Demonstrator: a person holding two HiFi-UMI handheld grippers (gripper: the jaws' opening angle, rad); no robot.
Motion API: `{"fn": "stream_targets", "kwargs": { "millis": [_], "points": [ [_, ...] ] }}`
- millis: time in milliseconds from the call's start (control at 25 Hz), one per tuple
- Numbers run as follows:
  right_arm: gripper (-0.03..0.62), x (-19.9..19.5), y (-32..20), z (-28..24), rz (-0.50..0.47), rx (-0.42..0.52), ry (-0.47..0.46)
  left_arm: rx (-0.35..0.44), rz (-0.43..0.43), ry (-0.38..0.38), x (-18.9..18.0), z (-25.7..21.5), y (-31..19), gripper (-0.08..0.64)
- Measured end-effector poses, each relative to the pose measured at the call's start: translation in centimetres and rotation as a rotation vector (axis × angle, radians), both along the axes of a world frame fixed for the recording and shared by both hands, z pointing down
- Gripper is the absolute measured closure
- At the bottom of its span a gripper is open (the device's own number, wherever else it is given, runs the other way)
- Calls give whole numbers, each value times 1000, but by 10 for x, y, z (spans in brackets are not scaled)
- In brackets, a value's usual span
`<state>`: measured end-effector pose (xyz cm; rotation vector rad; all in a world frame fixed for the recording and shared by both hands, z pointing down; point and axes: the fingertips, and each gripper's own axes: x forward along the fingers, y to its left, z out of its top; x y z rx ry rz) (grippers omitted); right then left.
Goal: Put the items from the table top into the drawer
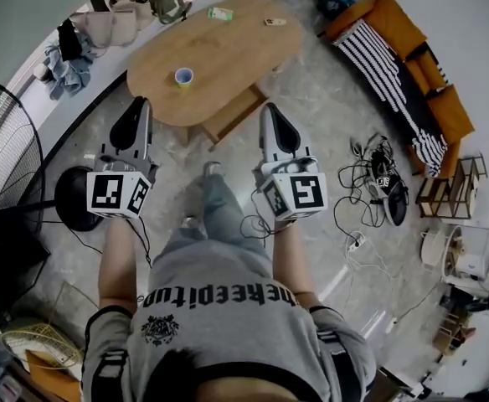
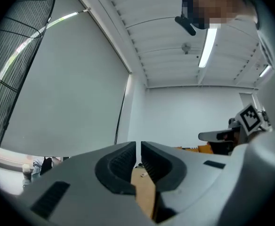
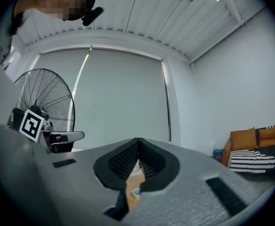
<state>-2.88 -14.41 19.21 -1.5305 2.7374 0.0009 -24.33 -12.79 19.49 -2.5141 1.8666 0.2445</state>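
Oval wooden table [image 1: 228, 57] stands ahead of the person. Left gripper [image 1: 137, 107] & right gripper [image 1: 271, 112] are near its front edge, both w/ jaws pressed together, nothing btwn them. 3 items on top: blue-rimmed cup [image 1: 183, 76] near the front, green packet [image 1: 220, 13] & small card [image 1: 275, 22] at the far edge.

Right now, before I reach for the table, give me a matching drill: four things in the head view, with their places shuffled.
Things:
1. small cup
2. green packet
3. fan
4. orange sofa

Places:
A. far side of the table
B. on the floor at the picture's left edge
C. table's near side
D. upper right, beyond the table

Pairs: 1-C, 2-A, 3-B, 4-D
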Motion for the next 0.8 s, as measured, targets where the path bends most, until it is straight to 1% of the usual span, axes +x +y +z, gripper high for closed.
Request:
{"fn": "stream_targets", "kwargs": {
  "millis": [160,520,640,800],
  "points": [
    [591,-1,-55,9,-38,-20,-7,-18,-24,-5,4,15,-47,546],
    [589,-7,-177,40,-148,-89,15,-112,-98,-23,17,57,-147,546],
    [589,-11,-206,63,-187,-136,23,-167,-111,-30,22,84,-172,546],
    [591,-23,-235,100,-228,-203,42,-268,-111,-30,23,137,-196,546]
  ]
}}
